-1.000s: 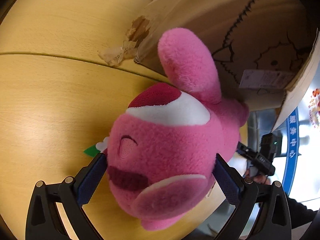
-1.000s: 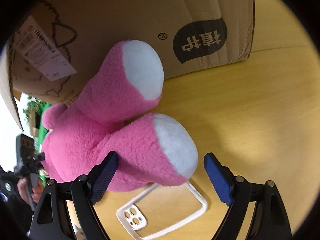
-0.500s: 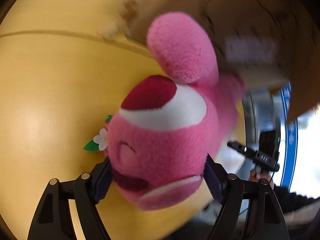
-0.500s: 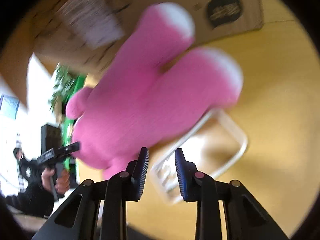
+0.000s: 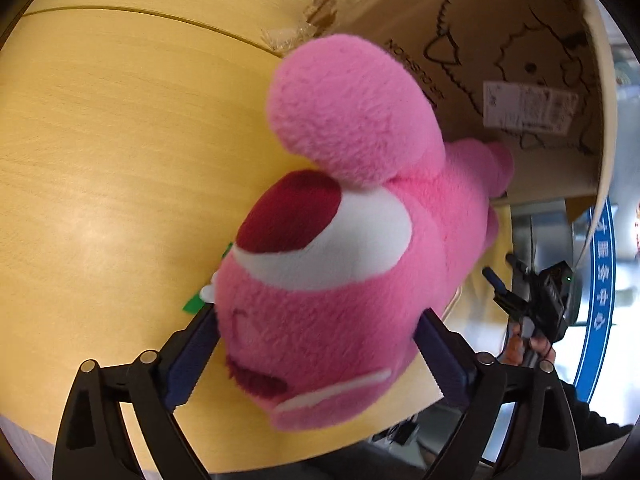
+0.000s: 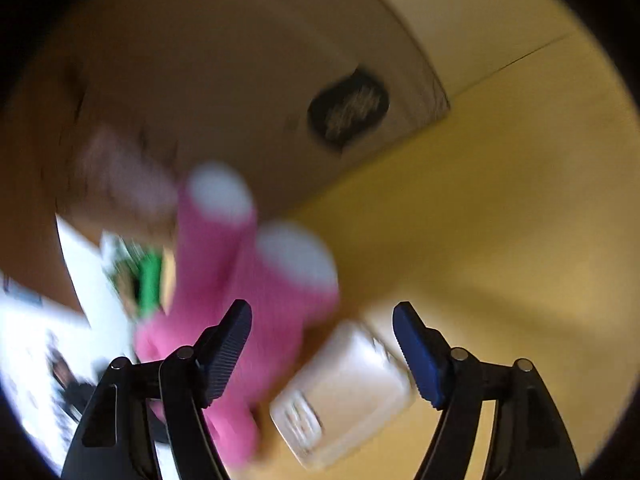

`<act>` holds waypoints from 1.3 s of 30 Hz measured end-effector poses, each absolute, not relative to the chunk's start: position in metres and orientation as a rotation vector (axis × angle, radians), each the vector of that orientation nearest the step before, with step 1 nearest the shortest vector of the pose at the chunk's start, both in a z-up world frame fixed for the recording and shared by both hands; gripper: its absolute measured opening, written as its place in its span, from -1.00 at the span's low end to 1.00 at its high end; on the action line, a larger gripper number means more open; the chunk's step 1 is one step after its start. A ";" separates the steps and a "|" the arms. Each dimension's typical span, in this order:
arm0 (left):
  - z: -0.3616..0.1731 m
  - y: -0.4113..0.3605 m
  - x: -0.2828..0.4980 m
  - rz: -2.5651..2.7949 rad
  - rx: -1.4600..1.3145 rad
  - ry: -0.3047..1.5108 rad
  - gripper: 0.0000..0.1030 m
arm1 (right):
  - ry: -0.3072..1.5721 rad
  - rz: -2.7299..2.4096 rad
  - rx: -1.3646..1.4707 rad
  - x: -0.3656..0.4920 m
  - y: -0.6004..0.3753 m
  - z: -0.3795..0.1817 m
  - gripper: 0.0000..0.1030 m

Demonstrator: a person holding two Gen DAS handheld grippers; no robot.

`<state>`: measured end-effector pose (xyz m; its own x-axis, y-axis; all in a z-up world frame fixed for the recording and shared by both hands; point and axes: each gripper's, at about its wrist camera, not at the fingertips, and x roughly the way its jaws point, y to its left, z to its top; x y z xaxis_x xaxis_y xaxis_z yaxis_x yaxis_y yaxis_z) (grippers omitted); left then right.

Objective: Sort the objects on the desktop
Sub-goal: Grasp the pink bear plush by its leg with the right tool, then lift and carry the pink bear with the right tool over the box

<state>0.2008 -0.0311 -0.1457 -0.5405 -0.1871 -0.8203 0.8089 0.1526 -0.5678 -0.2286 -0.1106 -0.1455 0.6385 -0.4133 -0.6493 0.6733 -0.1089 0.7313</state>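
Note:
A pink plush bear (image 5: 340, 280) with a dark red nose lies on the wooden table (image 5: 100, 160), against a cardboard box (image 5: 500, 20). My left gripper (image 5: 316, 332) is shut on the bear's head, its blue pads pressed into both sides. The right wrist view is blurred. In it the bear's white-soled legs (image 6: 248, 280) point toward the box (image 6: 220, 80). My right gripper (image 6: 322, 312) stands open above the legs and a white phone case (image 6: 352, 392) on the table, holding nothing.
A small white flower with a green leaf (image 5: 196, 300) peeks out beside the bear's head. Torn tape hangs at the box corner (image 5: 296, 36). A hand holds the other gripper (image 5: 548, 308) past the table edge. Bare tabletop (image 6: 500, 220) lies right of the box.
My left gripper squeezed tighter on the bear's head and shifted it slightly. My right gripper closed to a narrow gap, then opened wide again and swung, leaving its view blurred.

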 end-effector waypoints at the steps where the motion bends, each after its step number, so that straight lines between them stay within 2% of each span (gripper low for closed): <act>1: -0.148 -0.033 0.206 -1.511 0.604 1.604 0.94 | 0.221 -0.930 1.411 -0.228 -0.119 -0.151 0.45; 7: -0.162 -0.040 0.261 -1.470 0.533 1.619 1.00 | 0.267 -0.802 1.436 -0.204 -0.141 -0.173 0.45; 8: -0.163 -0.041 0.265 -1.469 0.526 1.619 1.00 | 0.295 -0.783 1.430 -0.198 -0.140 -0.174 0.34; 9: -0.164 -0.043 0.266 -1.472 0.524 1.616 1.00 | 0.330 -0.766 1.424 -0.192 -0.138 -0.175 0.02; 16: -0.167 -0.053 0.284 -1.518 0.528 1.620 0.95 | 0.353 -0.788 1.463 -0.205 -0.075 -0.167 -0.12; 18: -0.169 -0.064 0.268 -1.548 0.564 1.613 0.88 | 0.356 -0.796 1.475 -0.210 -0.056 -0.164 -0.12; 23: -0.166 -0.058 0.254 -1.617 0.689 1.617 0.85 | 0.361 -0.818 1.508 -0.221 -0.018 -0.161 -0.10; 27: -0.161 -0.055 0.252 -1.636 0.753 1.593 0.86 | 0.374 -0.826 1.523 -0.229 -0.022 -0.171 0.19; 29: -0.161 -0.062 0.249 -1.632 0.756 1.580 0.94 | 0.383 -0.805 1.531 -0.225 -0.035 -0.175 0.28; 32: -0.166 -0.076 0.243 -1.639 0.750 1.585 0.99 | 0.433 -0.767 1.528 -0.218 -0.050 -0.182 0.30; 36: -0.176 -0.086 0.242 -1.655 0.693 1.627 1.00 | 0.472 -0.776 1.515 -0.213 -0.054 -0.181 -0.08; 37: -0.177 -0.085 0.243 -1.659 0.666 1.629 0.99 | 0.472 -0.779 1.511 -0.214 -0.054 -0.179 -0.11; 38: -0.177 -0.084 0.243 -1.660 0.660 1.628 0.92 | 0.468 -0.784 1.506 -0.213 -0.053 -0.174 -0.17; 39: -0.176 -0.083 0.240 -1.664 0.662 1.627 0.77 | 0.466 -0.786 1.505 -0.214 -0.051 -0.170 -0.22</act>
